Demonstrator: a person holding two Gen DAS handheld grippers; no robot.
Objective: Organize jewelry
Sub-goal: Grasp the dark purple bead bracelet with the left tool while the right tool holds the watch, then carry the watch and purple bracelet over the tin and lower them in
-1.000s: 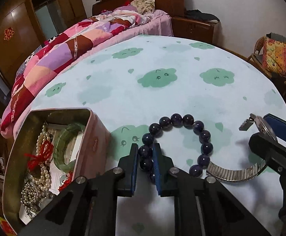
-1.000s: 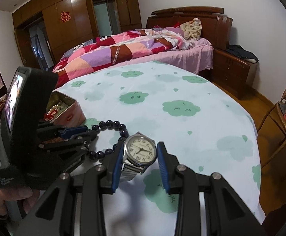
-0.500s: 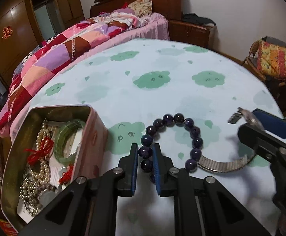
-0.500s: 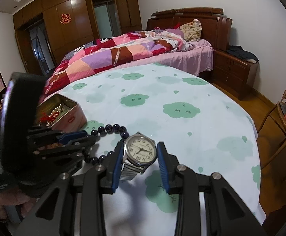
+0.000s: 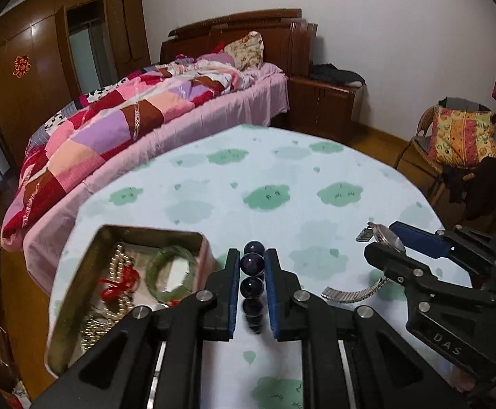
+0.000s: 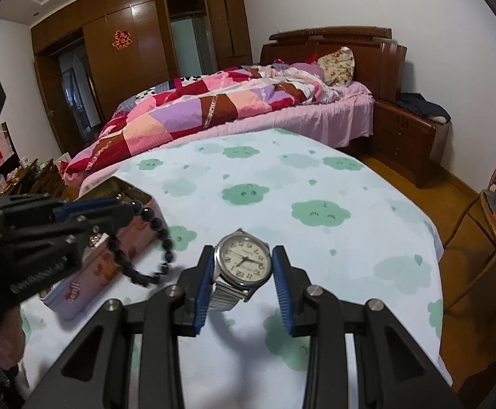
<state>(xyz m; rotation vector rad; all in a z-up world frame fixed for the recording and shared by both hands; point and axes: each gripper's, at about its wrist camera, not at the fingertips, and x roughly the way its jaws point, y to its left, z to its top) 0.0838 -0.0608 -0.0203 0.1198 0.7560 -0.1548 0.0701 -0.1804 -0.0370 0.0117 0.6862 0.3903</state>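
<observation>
Gripping: left gripper clamped on beads, hung clear of table, beside tin
Right gripper: closed on watch, near front edge

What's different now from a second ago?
The left gripper, shut on the dark purple bead bracelet, has lifted it off the cloud-print tablecloth, so it dangles beside the open jewelry tin. The right gripper still holds the silver wristwatch.

Dim indoor light, fisheye-bent dark corners, slight motion blur
</observation>
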